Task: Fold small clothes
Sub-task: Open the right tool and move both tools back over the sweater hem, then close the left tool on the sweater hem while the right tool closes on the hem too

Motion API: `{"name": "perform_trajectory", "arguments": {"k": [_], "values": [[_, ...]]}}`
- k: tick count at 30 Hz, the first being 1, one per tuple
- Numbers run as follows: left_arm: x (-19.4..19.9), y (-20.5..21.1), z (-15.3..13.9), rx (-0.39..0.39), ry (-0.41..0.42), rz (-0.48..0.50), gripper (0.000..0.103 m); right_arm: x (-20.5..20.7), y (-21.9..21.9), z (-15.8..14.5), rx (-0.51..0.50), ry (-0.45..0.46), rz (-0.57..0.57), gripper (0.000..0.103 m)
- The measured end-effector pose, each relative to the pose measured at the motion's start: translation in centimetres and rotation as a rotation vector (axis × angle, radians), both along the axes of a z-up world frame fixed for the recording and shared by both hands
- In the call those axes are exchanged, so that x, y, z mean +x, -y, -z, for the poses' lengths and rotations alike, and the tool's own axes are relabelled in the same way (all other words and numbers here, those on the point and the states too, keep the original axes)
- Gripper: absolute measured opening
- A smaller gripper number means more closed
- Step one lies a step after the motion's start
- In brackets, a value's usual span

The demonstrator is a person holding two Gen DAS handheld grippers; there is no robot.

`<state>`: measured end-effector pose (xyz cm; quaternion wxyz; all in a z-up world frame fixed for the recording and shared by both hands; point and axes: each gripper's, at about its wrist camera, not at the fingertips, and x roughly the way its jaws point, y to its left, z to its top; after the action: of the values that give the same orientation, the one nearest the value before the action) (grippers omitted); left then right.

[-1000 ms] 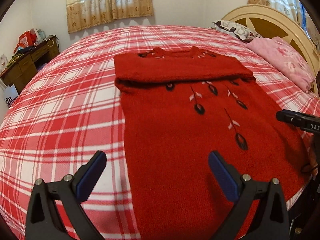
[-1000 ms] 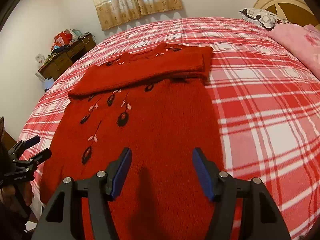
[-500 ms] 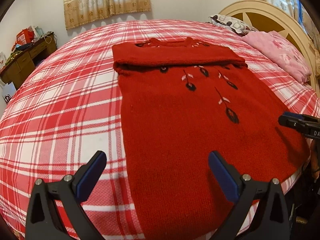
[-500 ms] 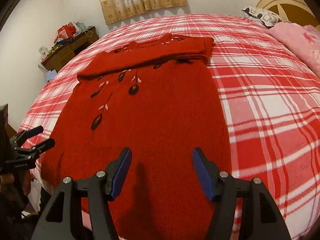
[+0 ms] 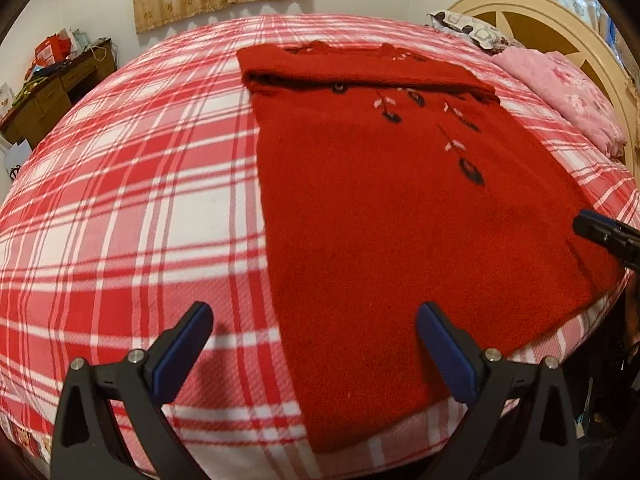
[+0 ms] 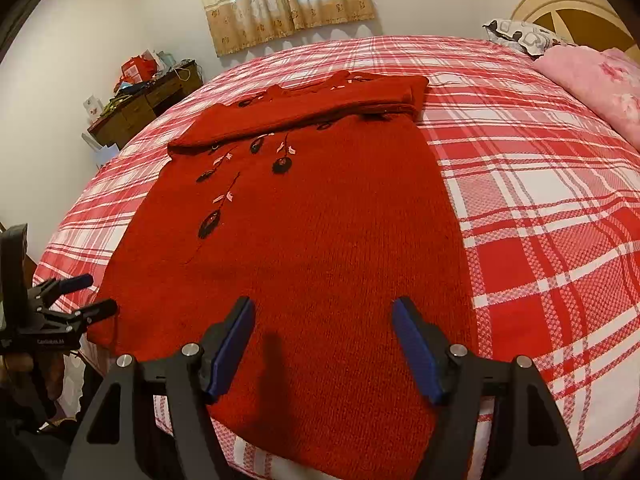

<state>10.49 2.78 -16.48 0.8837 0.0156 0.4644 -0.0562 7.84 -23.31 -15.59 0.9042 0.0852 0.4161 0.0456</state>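
A red knit sweater [image 5: 380, 208] with black leaf embroidery lies flat on the plaid bed, its sleeves folded across the chest at the far end. My left gripper [image 5: 314, 312] hovers open above the sweater's near left edge; one pad is over the bedspread, the other over the knit. My right gripper [image 6: 324, 304] hangs over the sweater [image 6: 312, 240] near its hem. Its jaws are opening and the pads press on nothing. The left gripper [image 6: 98, 293] also shows at the left edge of the right wrist view. One finger [image 5: 600, 230] of the right gripper shows in the left wrist view.
The red and white plaid bedspread [image 5: 120, 200] covers the whole bed. A pink blanket [image 6: 600, 84] and a patterned pillow [image 6: 520, 34] lie by the cream headboard [image 5: 560, 20]. A cluttered wooden desk [image 6: 148, 96] stands by the wall under a curtained window.
Both grippers have drawn back toward the sweater's hem and the near bed edge, so more of the hem shows. The right jaws stand a little wider.
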Motion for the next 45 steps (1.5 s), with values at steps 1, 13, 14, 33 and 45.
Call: {"name": "perform_trajectory", "arguments": {"k": [1, 13, 14, 33, 45], "values": [[-0.1, 0.0, 0.1, -0.002, -0.004, -0.001, 0.103, 0.0, 0.0, 0.0, 0.002, 0.000, 0.000, 0.072], [-1.4, 0.2, 0.7, -0.055, -0.057, 0.035, 0.090, -0.4, 0.3, -0.1, 0.025, 0.003, 0.016, 0.072], [-1.5, 0.1, 0.7, -0.065, -0.060, 0.040, 0.084, -0.4, 0.3, -0.1, 0.026, 0.003, 0.017, 0.072], [-2.7, -0.5, 0.3, -0.170, -0.075, 0.083, 0.009, -1.3, 1.4, -1.4, 0.023, 0.025, 0.038, 0.072], [-2.2, -2.6, 0.1, -0.233, -0.064, 0.066, 0.009, -5.3, 4.4, -0.9, 0.028, -0.064, 0.072, 0.071]]}}
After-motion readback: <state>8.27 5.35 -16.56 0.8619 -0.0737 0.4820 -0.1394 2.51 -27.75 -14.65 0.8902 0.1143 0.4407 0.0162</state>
